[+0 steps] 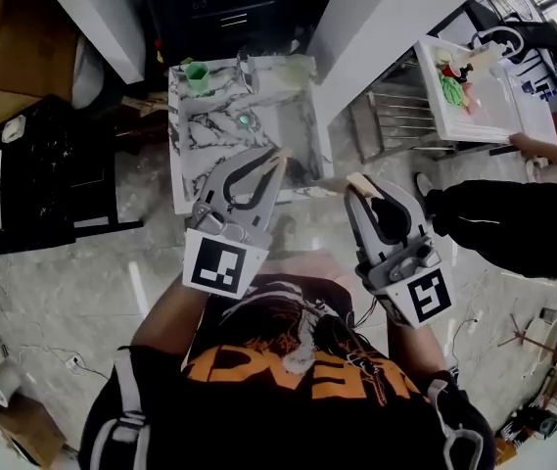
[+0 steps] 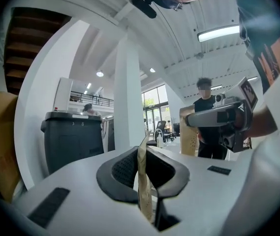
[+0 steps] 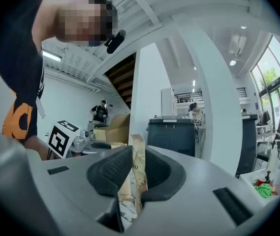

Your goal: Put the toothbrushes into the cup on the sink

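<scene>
Looking steeply down on a marble sink, its basin lying toward the right side. Holding the left gripper over the sink's near edge in the head view, jaws drawn almost fully together and clamping a paper-wrapped toothbrush between the black pads. Holding the right gripper just off the sink's near right corner, jaws a little wider but likewise pressing on a second paper-wrapped toothbrush. Aiming both grippers out across the room, toward a white column and a dark bin. Leaving the green cup standing upright on the sink's far left corner, just beside the faucet, well apart from both grippers. Carrying each toothbrush in a brown wrapper, the top end sticking out past the jaw tips and the lower end running down between the jaws, with dark print showing on the right one.
</scene>
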{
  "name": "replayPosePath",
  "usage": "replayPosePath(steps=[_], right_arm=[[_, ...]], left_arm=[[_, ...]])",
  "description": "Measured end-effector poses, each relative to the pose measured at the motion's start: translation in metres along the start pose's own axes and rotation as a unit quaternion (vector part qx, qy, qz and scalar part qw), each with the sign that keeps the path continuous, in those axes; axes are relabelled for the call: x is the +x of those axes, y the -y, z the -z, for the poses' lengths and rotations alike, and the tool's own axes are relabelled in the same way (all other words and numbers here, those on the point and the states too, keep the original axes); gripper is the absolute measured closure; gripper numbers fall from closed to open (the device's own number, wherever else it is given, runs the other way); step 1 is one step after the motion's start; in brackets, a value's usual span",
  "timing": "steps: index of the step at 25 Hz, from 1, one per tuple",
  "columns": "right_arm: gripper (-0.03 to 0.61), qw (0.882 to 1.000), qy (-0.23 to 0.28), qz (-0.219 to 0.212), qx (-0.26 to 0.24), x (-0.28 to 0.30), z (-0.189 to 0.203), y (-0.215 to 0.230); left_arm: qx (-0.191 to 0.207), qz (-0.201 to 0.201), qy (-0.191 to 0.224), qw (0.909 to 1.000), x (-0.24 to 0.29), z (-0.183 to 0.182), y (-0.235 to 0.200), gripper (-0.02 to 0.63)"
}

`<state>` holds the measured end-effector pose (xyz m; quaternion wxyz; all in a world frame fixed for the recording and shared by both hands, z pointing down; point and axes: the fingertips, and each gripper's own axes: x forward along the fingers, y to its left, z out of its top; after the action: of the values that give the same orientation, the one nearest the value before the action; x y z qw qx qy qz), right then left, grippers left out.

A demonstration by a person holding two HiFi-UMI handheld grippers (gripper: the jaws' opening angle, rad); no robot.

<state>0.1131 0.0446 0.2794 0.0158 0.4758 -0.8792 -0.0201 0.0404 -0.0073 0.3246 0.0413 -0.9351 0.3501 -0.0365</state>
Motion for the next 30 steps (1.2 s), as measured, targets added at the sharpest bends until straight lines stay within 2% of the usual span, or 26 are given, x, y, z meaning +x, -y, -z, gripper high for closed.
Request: replayPosePath(steps=[5, 12, 17, 21, 25, 30], right_arm=[[0.502, 1.0, 0.004, -0.019, 0.015, 0.024, 0.016, 0.04], [0.502, 0.998, 0.028, -0.046, 0.041, 0.062, 0.035, 0.123], [0.502, 0.997, 0.051, -0.045, 0.031, 0.107, 0.054, 0.188], [0.502, 0.997, 0.056, -0.034, 0.035, 0.156, 0.071, 0.222], [0.502, 0.998, 0.027, -0.026, 0.044, 0.204, 0.104, 0.24], [0.502, 0.998, -0.023, -0.007, 0.055, 0.247, 0.167, 0.255]], left_arm=[[-0.005, -0.021, -0.009, 0.9997, 0.044, 0.011, -0.019, 0.569], [0.021, -0.03, -0.018, 0.9992, 0.116, 0.01, -0.032, 0.569], [0.019, -0.044, -0.023, 0.9986, 0.143, 0.018, -0.031, 0.569], [0.039, -0.037, -0.05, 0.9973, 0.153, 0.035, -0.038, 0.569], [0.023, -0.031, -0.056, 0.9977, 0.164, 0.054, -0.052, 0.569], [0.02, -0.02, -0.064, 0.9975, 0.168, 0.063, -0.064, 0.569]])
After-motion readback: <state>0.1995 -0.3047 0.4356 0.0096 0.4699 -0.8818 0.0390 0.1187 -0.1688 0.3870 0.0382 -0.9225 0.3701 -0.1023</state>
